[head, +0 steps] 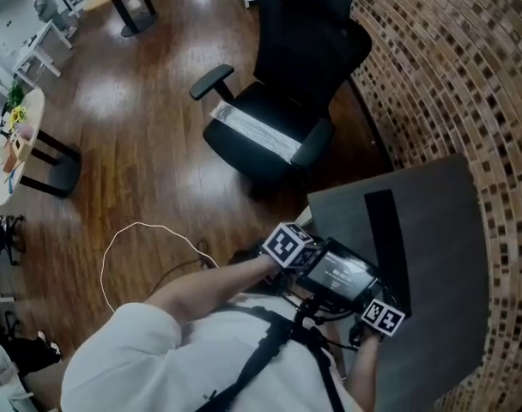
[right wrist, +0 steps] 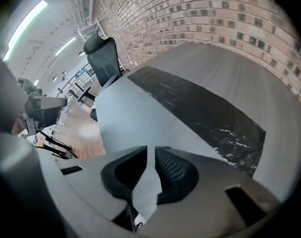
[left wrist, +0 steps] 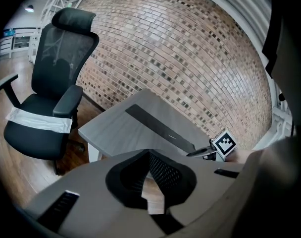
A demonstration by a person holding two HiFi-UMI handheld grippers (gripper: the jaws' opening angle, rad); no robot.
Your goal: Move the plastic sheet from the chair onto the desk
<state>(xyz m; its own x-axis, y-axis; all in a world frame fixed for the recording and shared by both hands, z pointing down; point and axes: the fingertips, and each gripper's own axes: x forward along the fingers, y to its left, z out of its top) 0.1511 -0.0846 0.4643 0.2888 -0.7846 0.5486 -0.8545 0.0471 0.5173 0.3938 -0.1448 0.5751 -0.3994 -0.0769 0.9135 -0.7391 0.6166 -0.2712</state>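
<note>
Head view, looking steeply down: a white sheet (head: 257, 133) lies across the seat of a black chair (head: 306, 50), reaching from one armrest to the other. The chair stands on a wood floor beside a brick wall. Nearer the person, a grey desk (head: 441, 230) carries a glossy black strip (head: 388, 230) along its length. Both claws hang near the desk's near edge, well apart from the chair and the sheet.

Left gripper view: the left claw (left wrist: 149, 175) has its jaws pressed together with nothing between them. It points over the desk corner, and the sheet shows far off to the left on the chair seat.

Right gripper view: the right claw (right wrist: 150, 175) has its jaws a narrow slit apart, holding nothing. It tips down over the bare desk top, with the black strip ahead to its right. The chair stands small beyond the desk's far end.
</note>
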